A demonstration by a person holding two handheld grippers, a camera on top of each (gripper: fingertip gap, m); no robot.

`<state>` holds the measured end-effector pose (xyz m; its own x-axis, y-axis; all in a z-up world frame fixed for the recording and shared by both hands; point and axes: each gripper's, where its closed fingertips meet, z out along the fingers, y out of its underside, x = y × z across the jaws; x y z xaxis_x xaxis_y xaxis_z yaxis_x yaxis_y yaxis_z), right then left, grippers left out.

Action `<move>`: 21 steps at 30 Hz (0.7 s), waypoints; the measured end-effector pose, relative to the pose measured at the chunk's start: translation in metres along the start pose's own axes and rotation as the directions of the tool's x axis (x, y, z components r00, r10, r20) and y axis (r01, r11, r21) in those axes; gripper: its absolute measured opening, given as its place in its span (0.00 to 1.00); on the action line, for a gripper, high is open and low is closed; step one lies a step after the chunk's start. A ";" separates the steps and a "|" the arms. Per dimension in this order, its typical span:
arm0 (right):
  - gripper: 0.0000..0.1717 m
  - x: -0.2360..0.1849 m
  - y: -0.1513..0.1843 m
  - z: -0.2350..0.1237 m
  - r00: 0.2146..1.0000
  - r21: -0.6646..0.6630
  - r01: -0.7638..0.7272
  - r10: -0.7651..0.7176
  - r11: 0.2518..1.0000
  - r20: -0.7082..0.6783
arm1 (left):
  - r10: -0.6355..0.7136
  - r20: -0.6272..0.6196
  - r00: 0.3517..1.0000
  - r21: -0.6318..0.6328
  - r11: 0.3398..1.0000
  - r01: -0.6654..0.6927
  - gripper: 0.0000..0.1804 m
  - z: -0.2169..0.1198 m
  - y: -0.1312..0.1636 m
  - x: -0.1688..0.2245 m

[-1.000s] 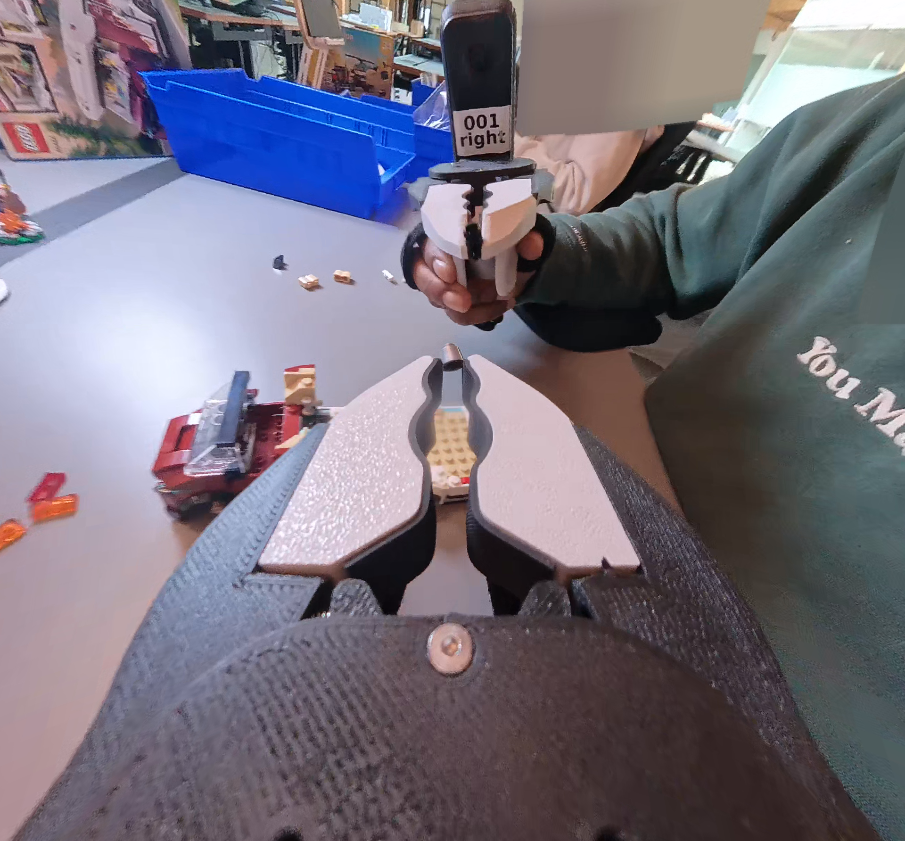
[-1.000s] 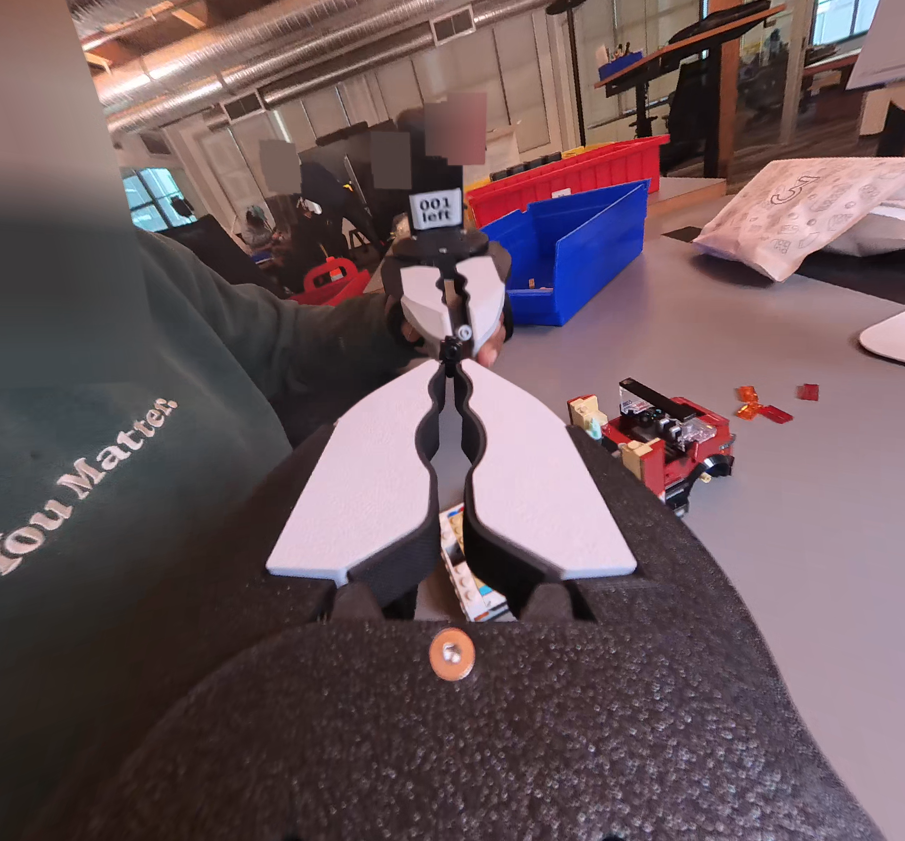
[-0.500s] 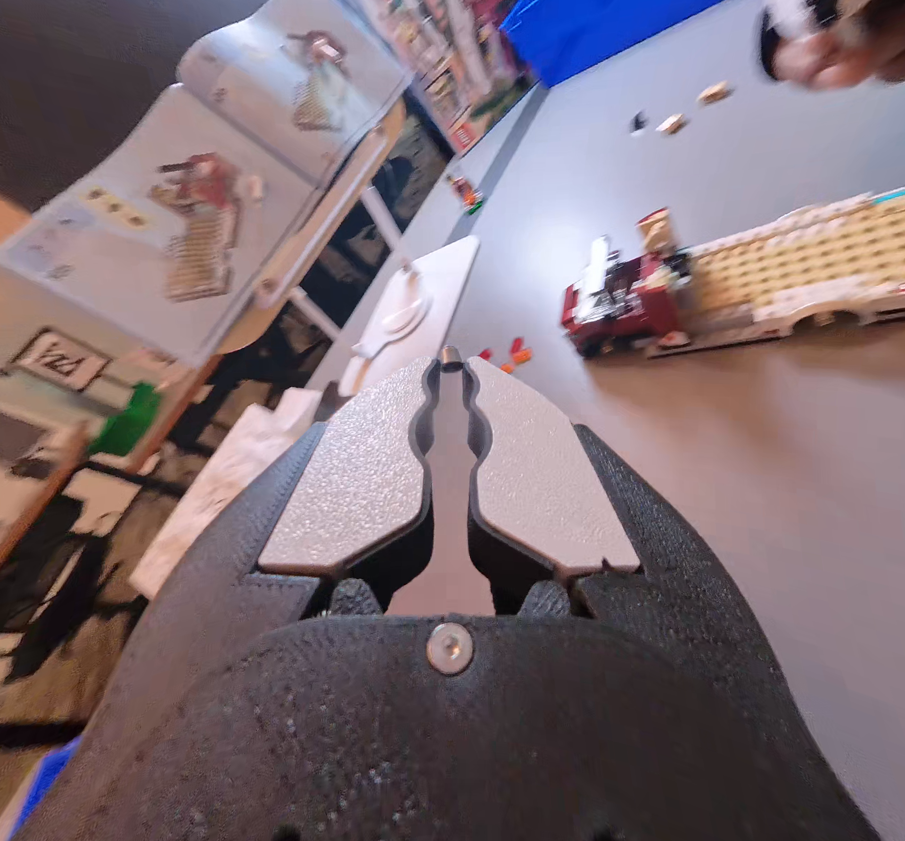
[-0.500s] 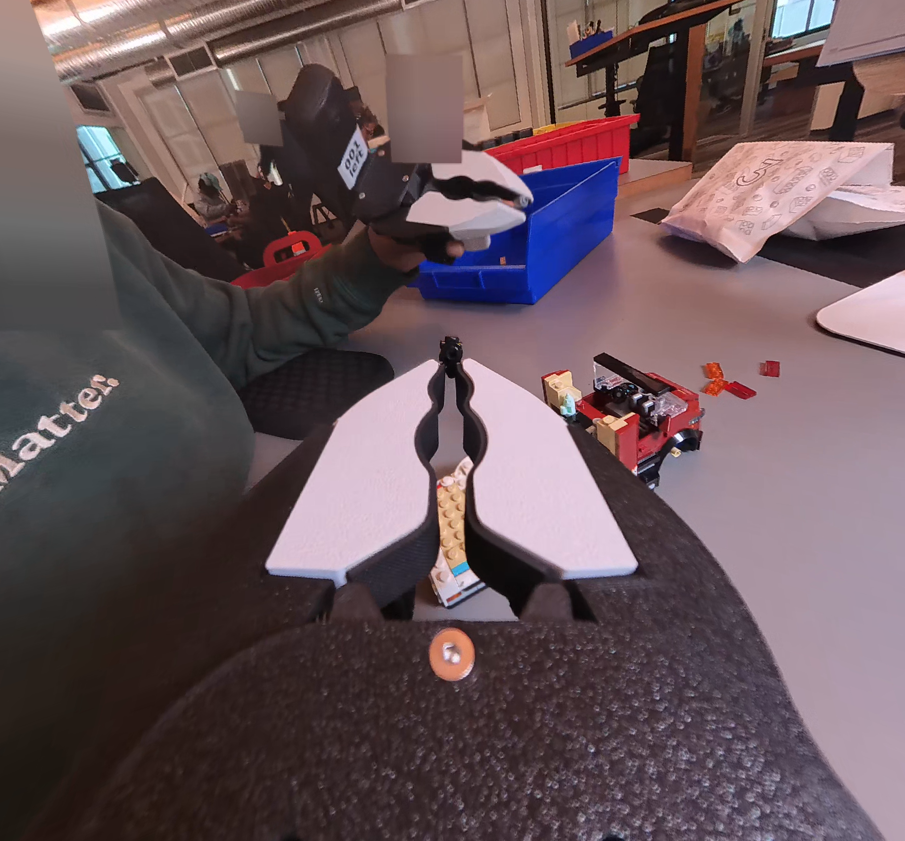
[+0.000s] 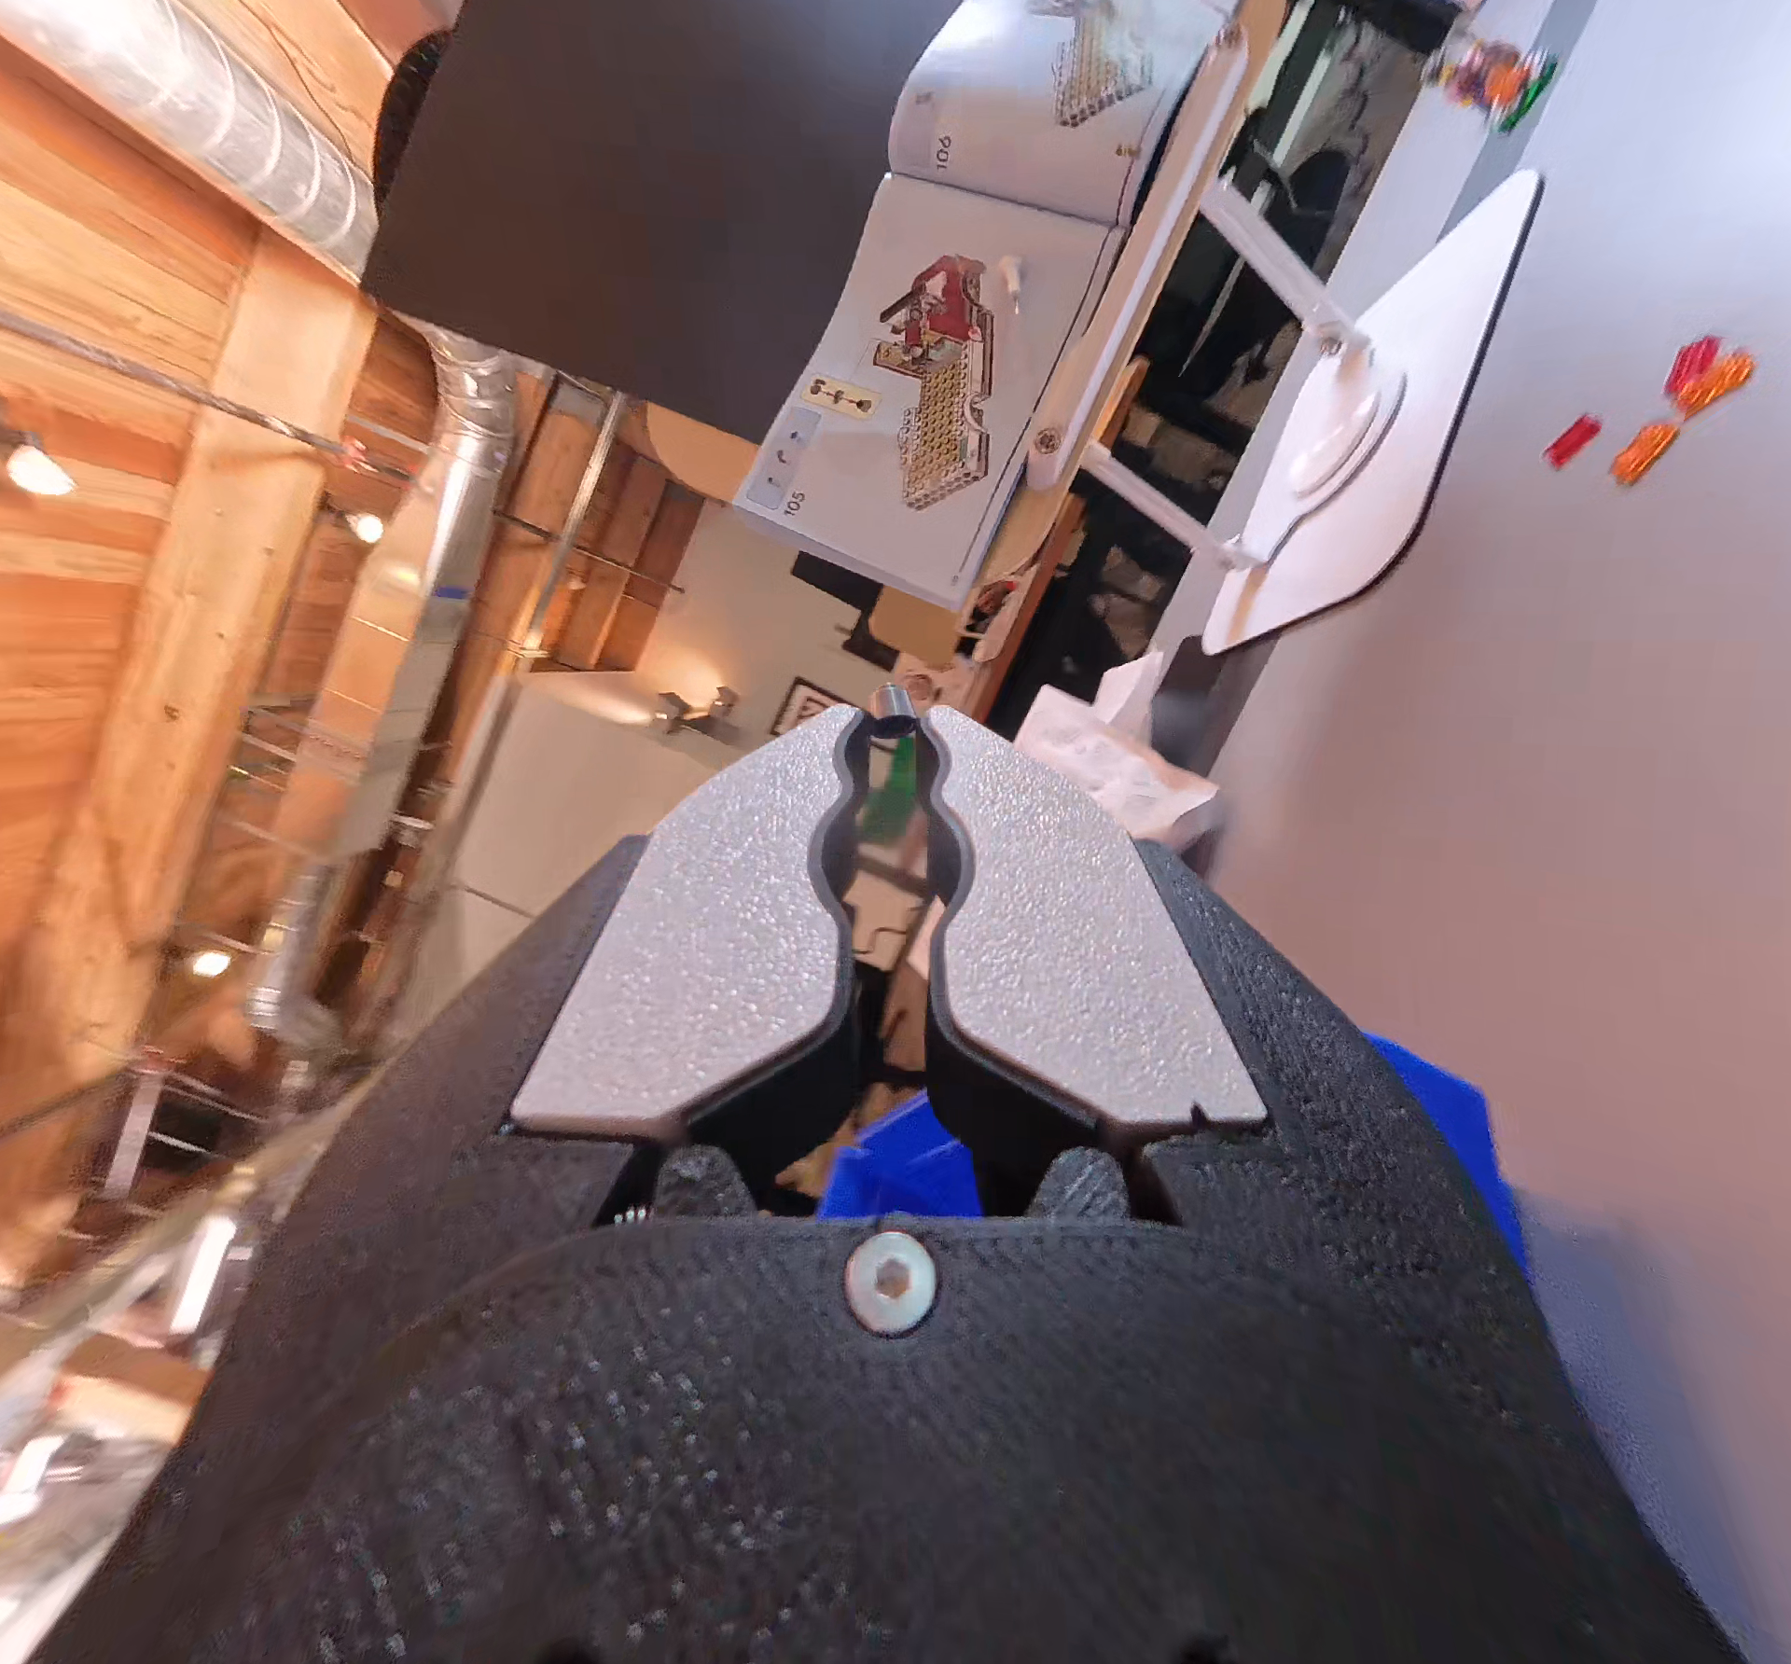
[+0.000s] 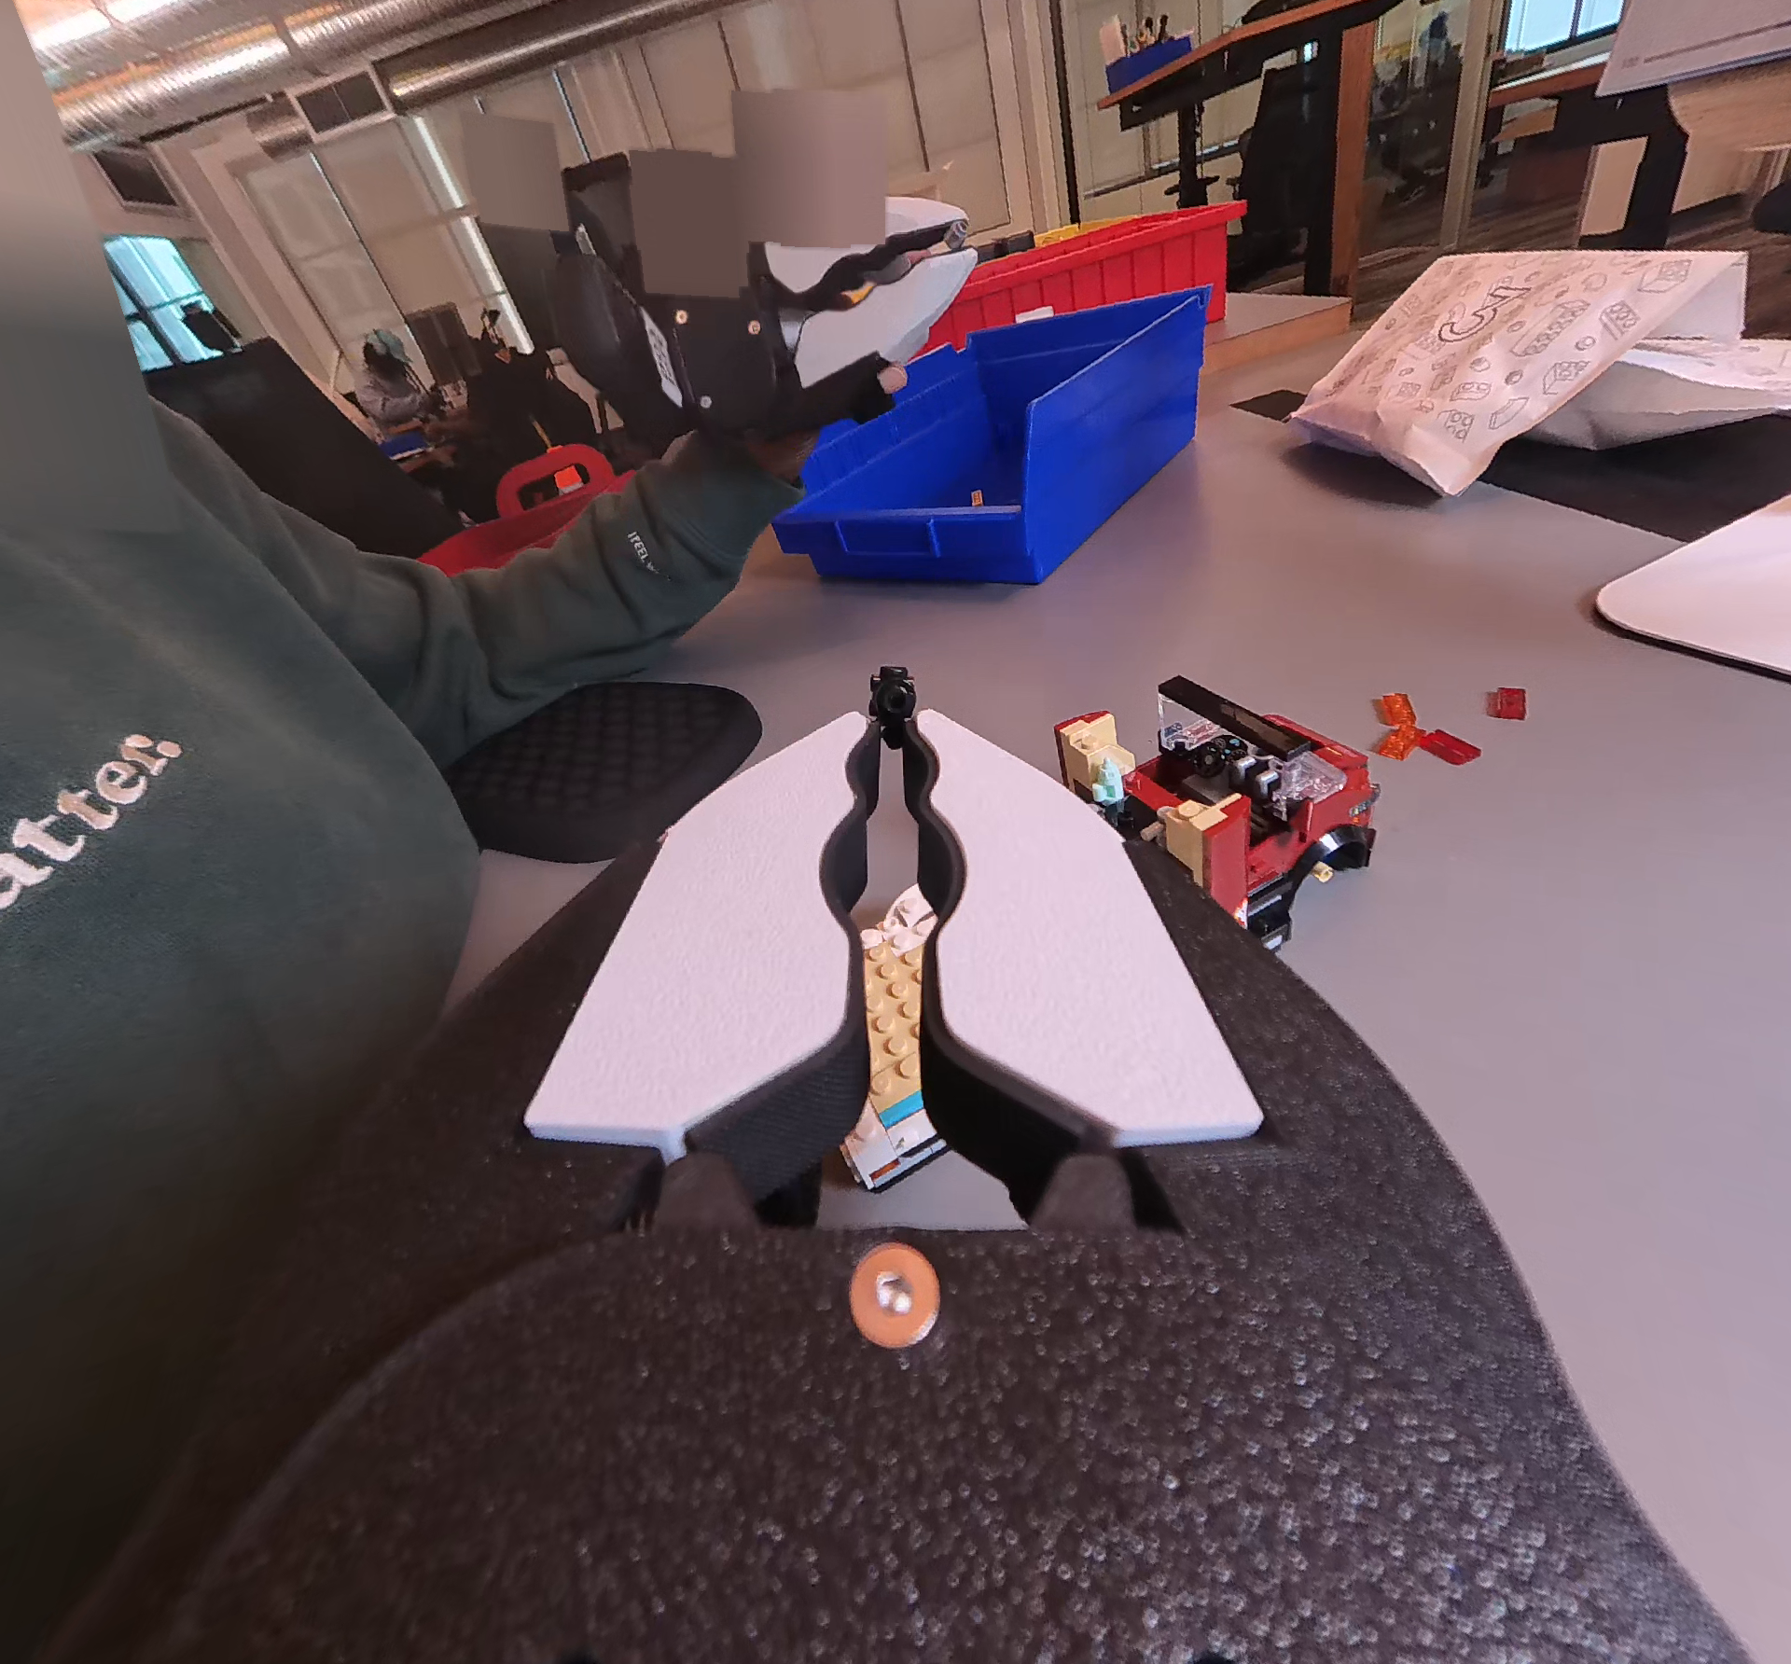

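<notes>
My left gripper (image 5: 892,728) is shut on a small silver-grey cylinder (image 5: 890,708) pinched at its very tips. It is raised off the table and rolled on its side, and faces an open instruction booklet (image 5: 969,290) on a white stand. It also shows in the right wrist view (image 6: 945,246), held high above the blue bin. My right gripper (image 6: 894,731) is shut on a small black piece (image 6: 894,695) that sticks out past its tips. It hovers over a tan studded plate model (image 6: 896,988) on the grey table (image 6: 1454,988). A red toy car (image 6: 1250,803) stands just to its right.
A blue bin (image 6: 1018,445) and a red bin (image 6: 1095,270) stand at the back. Orange and red clear pieces (image 6: 1425,736) lie right of the car. A printed paper bag (image 6: 1512,358), the white stand base (image 6: 1725,590) and a black wrist pad (image 6: 601,765) are nearby. The left gripper's tips are roughly 30 cm from the right gripper's.
My left gripper has lifted away from the right gripper's tips, swung and rolled towards the booklet, still holding the cylinder. My right gripper has barely moved and keeps the black piece.
</notes>
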<state>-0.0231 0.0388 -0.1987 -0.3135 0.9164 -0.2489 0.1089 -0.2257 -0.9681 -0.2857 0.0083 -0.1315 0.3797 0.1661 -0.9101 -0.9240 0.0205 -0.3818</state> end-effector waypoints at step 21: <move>0.03 0.008 0.010 0.004 0.998 -0.031 -0.065 0.065 0.997 -0.018 | -0.867 -0.311 0.390 -0.609 0.497 0.618 0.05 0.022 0.020 0.078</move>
<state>-0.0289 0.0428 -0.2107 -0.2891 0.9055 -0.3106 0.1585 -0.2747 -0.9484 -0.2756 0.0436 -0.2067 0.9629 -0.2593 -0.0746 -0.1972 -0.4879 -0.8503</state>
